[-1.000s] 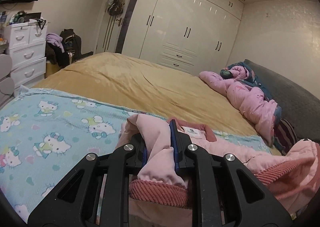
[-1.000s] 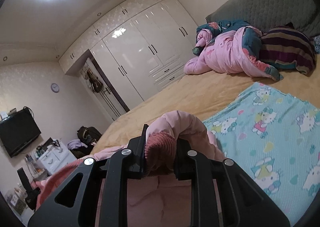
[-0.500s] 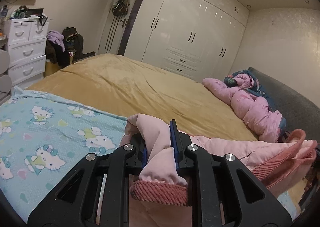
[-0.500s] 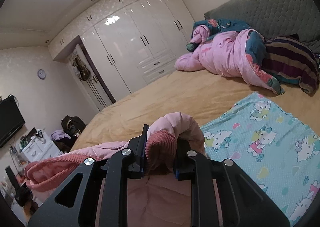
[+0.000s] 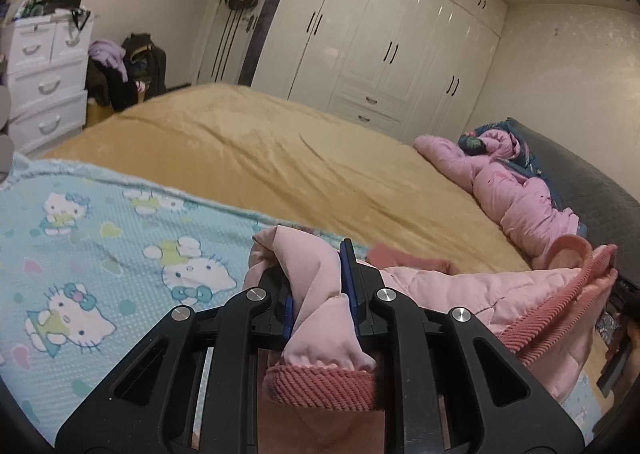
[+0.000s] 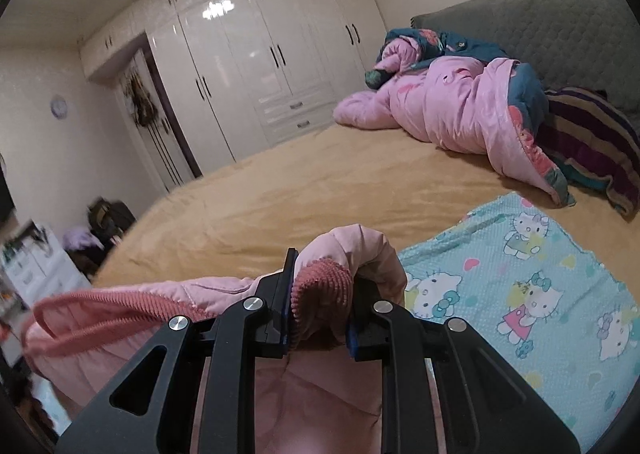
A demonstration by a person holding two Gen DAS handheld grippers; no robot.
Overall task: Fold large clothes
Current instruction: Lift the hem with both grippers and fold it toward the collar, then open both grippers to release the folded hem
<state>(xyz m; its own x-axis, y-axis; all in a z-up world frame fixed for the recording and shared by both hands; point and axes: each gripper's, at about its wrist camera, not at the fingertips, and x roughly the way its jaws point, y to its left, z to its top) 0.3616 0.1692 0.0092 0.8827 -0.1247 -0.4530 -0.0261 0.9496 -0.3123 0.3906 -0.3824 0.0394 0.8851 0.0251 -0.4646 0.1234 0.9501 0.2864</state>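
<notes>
**Over the bed: pink jacket pinched at both ends**

Above the blue blanket [image 5: 92, 250], the left gripper [image 5: 318, 286] has its jaws clamped on a bunch of the pink jacket [image 5: 472, 294], and you can see quilted fabric squeezed up between the blue pads with a ribbed, darker pink cuff [image 5: 320, 386] hanging just below them. From that grip the jacket runs off to the right of the left wrist view, its ribbed hem [image 5: 560, 306] curling up at the far edge.

Over to the right gripper [image 6: 320, 294]: jaws clamped too, this time on ribbed trim and a fold of the same jacket [image 6: 352, 246], with the rest trailing away to the left of that view, where the hem [image 6: 100, 318] makes a long loop. So the jacket is strung between the two grippers, held up over the blanket at the near edge of the bed [image 6: 300, 190].

The cartoon-cat blanket lies flat on the yellow bed cover. Further back, a crumpled pink quilt [image 6: 448, 110] sits against the grey headboard [image 6: 540, 22], a striped pillow [image 6: 592, 134] just beside it. White wardrobes [image 5: 380, 34] line the far wall, a white drawer chest [image 5: 44, 78] to their left.
</notes>
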